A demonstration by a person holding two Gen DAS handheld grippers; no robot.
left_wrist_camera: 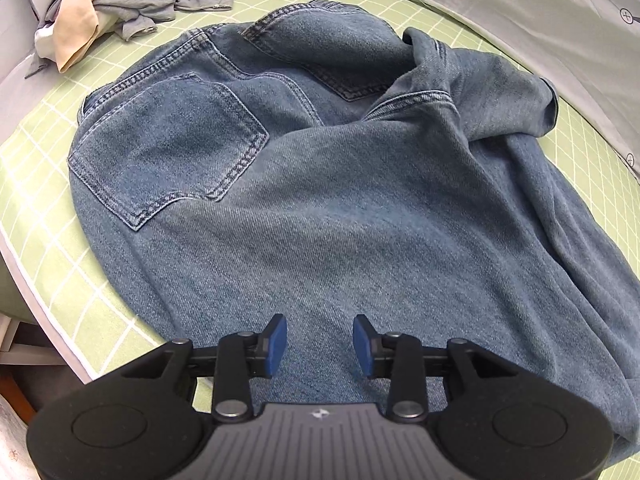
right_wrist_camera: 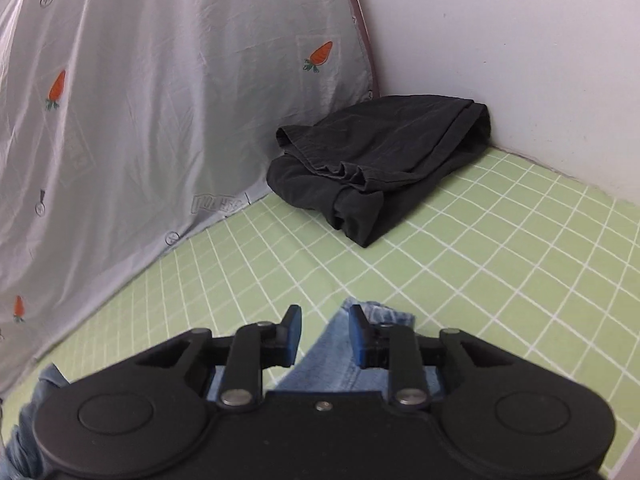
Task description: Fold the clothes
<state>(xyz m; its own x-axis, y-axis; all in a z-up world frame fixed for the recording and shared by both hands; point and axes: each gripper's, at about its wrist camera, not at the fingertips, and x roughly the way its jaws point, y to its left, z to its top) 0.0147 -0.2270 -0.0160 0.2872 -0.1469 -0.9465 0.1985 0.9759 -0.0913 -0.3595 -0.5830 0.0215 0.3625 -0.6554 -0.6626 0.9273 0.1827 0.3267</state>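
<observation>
Two claws, both with jaws spread and nothing between the blue pads. Green sheet (left_wrist_camera: 48, 208) with a white grid covers the bed; a grey cloth with carrot prints (right_wrist_camera: 132, 92) rises along the left in the right wrist view and lies along the far right edge in the left wrist view. Jeans (left_wrist_camera: 340, 220) lie spread on the sheet, back pockets up, filling most of the left wrist view; waistband far, a rumpled fold of denim at far right. Left claw (left_wrist_camera: 320, 344) hangs just above the near part of the jeans, wide apart, not gripping. Right claw (right_wrist_camera: 325, 334) is likewise wide; a strip of pale denim shows beneath and between its fingers, contact cannot be judged. Folded dark garment (right_wrist_camera: 380, 164) sits in the far corner against the white wall (right_wrist_camera: 520, 48). Heap of grey and beige clothes (left_wrist_camera: 128, 4) lies at far left, apart from the jeans.
</observation>
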